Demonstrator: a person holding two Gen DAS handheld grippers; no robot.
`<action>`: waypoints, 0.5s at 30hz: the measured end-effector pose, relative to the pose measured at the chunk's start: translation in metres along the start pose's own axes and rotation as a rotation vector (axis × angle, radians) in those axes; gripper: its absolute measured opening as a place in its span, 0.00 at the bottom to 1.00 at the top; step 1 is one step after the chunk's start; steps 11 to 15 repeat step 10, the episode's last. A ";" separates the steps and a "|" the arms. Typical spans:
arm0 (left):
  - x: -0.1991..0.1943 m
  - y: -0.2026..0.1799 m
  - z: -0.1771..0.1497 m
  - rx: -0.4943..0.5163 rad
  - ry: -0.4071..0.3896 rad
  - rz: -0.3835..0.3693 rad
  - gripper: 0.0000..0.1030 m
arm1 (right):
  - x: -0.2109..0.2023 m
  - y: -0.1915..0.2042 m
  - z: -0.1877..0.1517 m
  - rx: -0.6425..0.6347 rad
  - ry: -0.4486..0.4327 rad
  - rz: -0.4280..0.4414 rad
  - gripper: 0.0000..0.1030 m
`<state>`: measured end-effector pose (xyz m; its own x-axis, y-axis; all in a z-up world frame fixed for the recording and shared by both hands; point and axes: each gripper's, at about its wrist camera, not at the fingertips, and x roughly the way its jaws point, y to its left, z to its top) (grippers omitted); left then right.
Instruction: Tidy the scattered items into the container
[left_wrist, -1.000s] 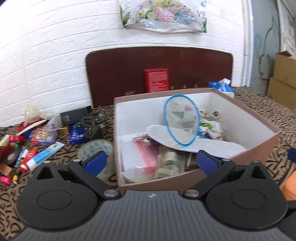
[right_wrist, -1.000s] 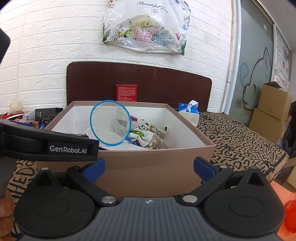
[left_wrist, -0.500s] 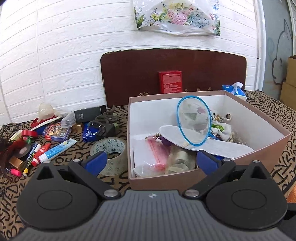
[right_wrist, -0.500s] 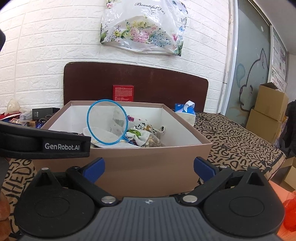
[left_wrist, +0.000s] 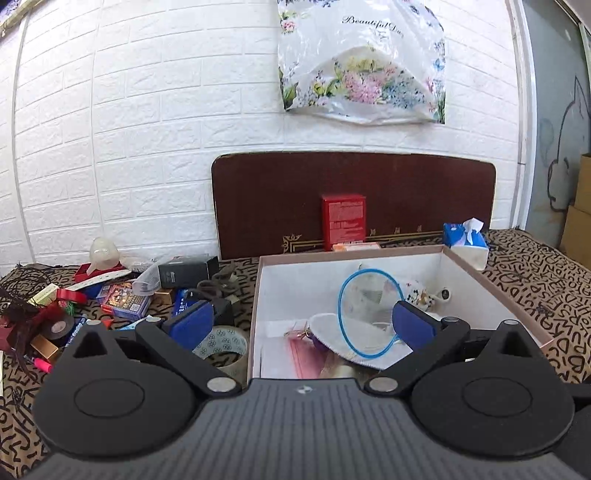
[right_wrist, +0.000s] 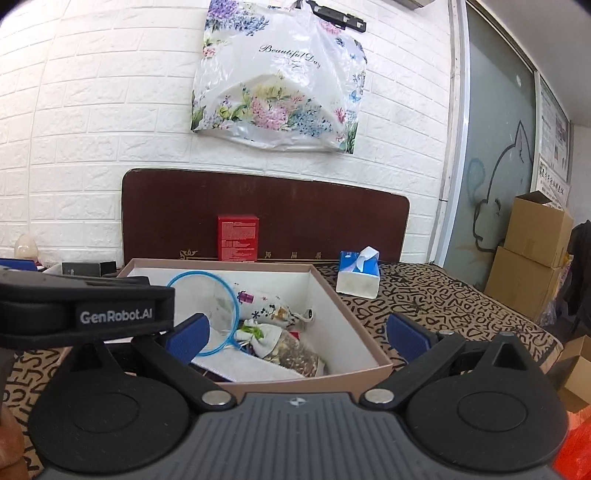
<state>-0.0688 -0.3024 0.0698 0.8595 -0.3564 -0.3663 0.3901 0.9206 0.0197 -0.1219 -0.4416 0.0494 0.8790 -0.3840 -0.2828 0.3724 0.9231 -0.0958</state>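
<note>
I see box (left_wrist: 495, 291) on table (left_wrist: 535, 269), at centre-right of left wrist view. Inside box: hoop net (left_wrist: 369, 317) leaning over insole (left_wrist: 332, 332), cloth bundle (left_wrist: 417, 291) behind them toward right wall. Left of box, touching its side: tape roll (left_wrist: 221, 345). Further left: card pack (left_wrist: 125, 304), black tape (left_wrist: 59, 326). Behind box: carton (left_wrist: 343, 221) standing against board (left_wrist: 280, 199). Tissue pack (left_wrist: 465, 245) at box far right corner. Bag (left_wrist: 362, 62) on wall above board. In right wrist view, cardboard boxes (right_wrist: 532, 254) stacked far right.

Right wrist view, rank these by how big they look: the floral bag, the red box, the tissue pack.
1. floral bag, clearly largest.
2 and 3. red box and tissue pack look alike in size; the pack sits nearer, so no ranking.
</note>
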 end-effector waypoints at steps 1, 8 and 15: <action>0.000 0.000 0.000 0.000 0.001 0.001 1.00 | 0.000 -0.001 0.000 0.002 0.002 0.002 1.00; 0.010 0.003 0.000 -0.028 0.063 0.009 1.00 | 0.002 -0.006 -0.005 0.024 0.016 0.008 1.00; 0.009 0.002 -0.001 -0.028 0.067 0.014 1.00 | 0.002 -0.006 -0.005 0.028 0.021 0.008 1.00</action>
